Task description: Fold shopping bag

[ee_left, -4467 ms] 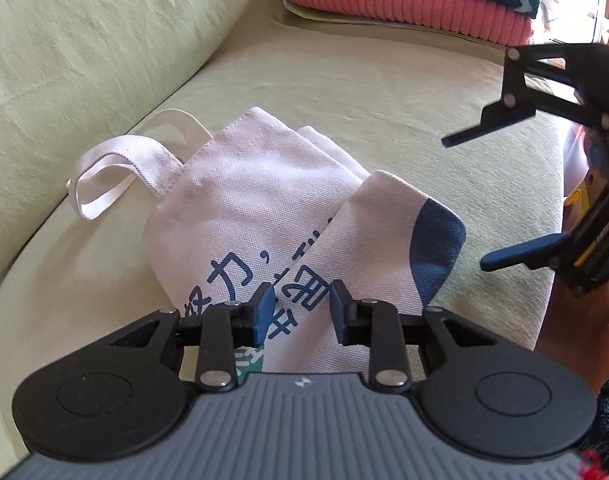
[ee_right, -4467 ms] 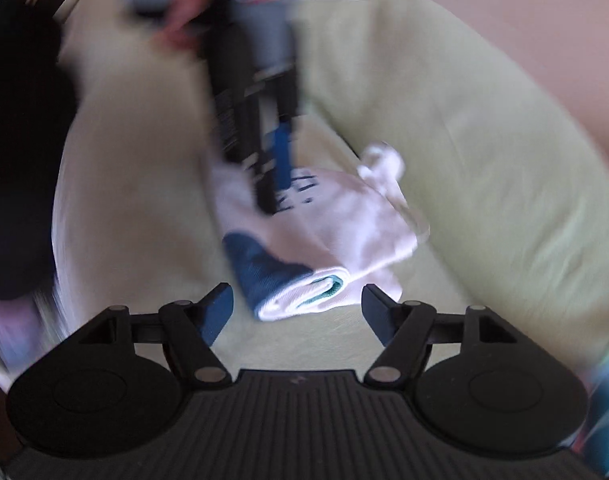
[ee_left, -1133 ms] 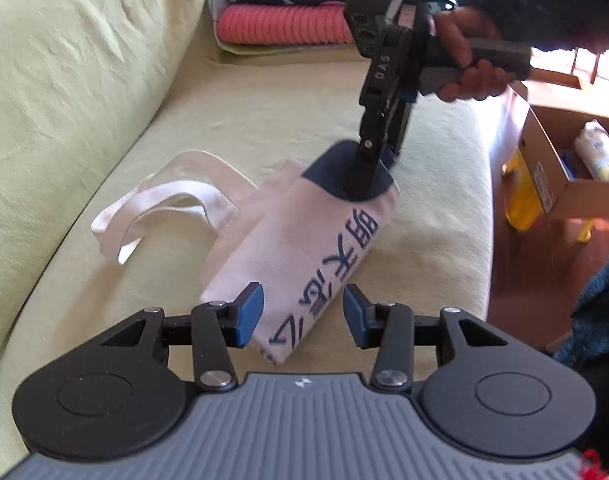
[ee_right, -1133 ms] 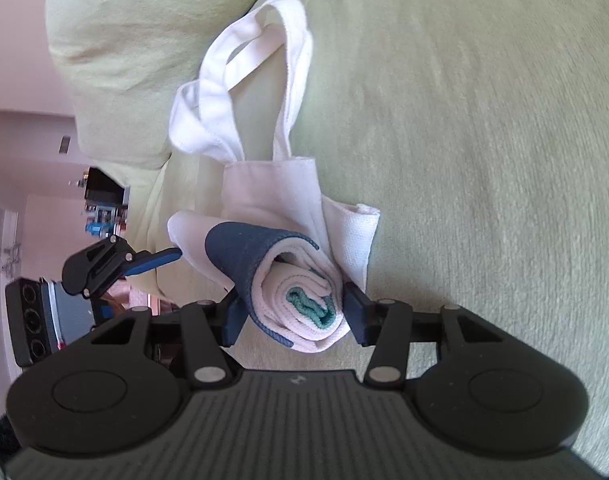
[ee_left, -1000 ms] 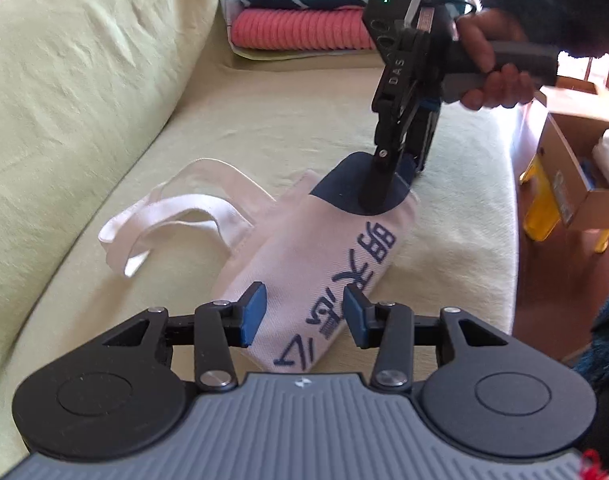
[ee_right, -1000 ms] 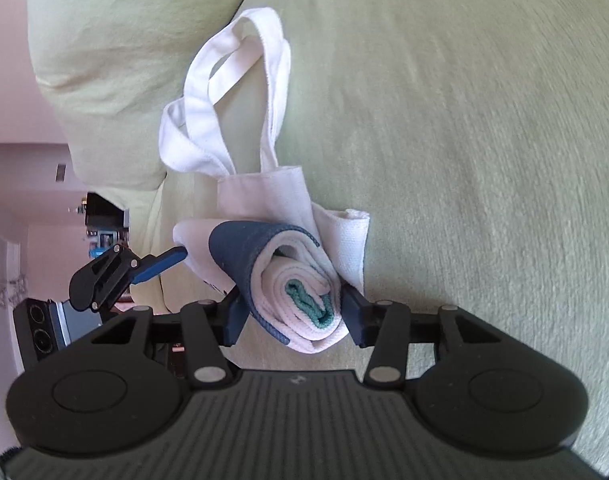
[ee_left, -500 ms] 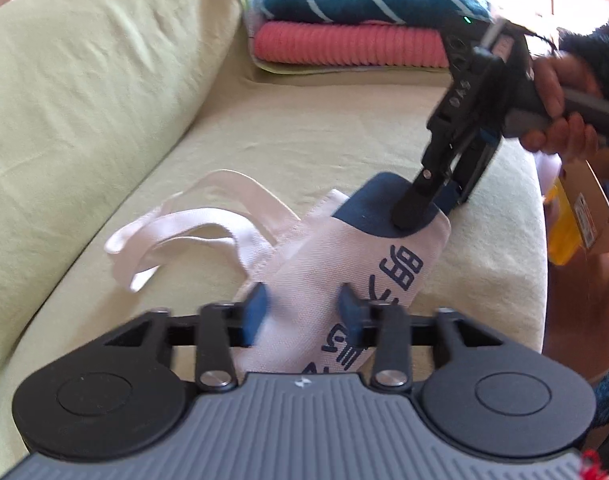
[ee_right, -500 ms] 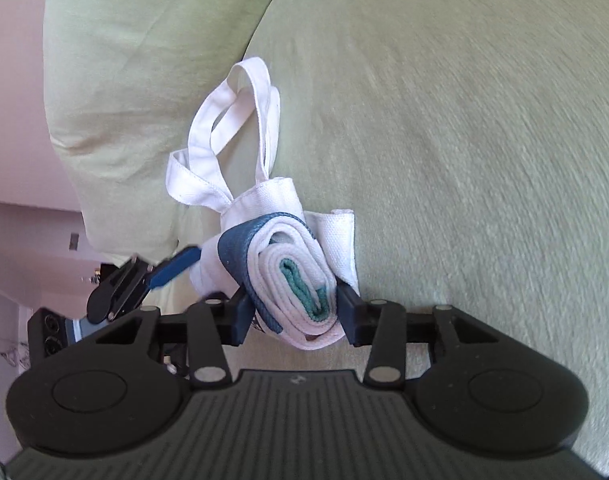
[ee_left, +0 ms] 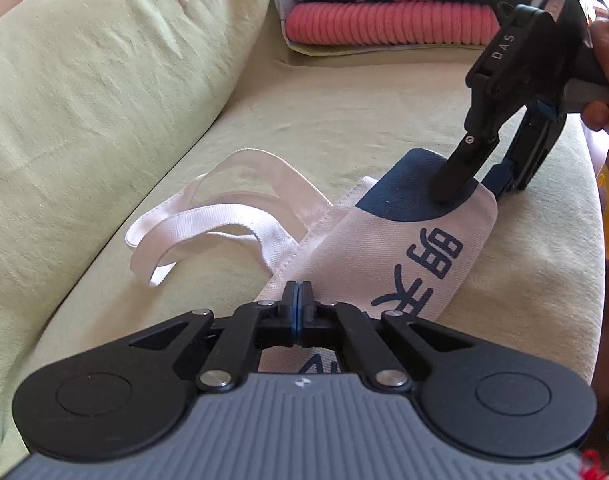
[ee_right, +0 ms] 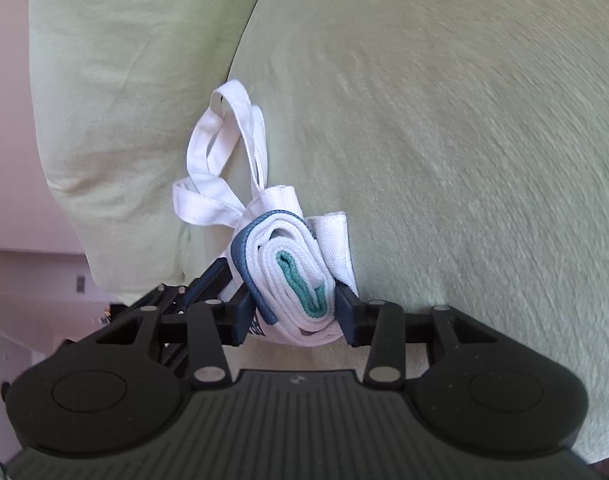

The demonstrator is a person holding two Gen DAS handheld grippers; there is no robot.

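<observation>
Holding a soft, light cloth shopping bag [ee_left: 388, 256] on the green sofa [ee_left: 344, 112], folded into a thick floppy roll. Best gripped across the whole roll so no layer slips loose. Right gripper [ee_right: 292, 308] tipped down, pinching the roll's far end. Left gripper [ee_left: 298, 300] pressed together, low over the near end, loose handles [ee_left: 224, 216] off to its left.

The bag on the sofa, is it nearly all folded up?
Nearly. The shopping bag is already folded into a narrow bundle on the sofa. The right gripper squeezes its layered end, and the left gripper is shut at the other end. The handles lie loose, not yet tucked in.
</observation>
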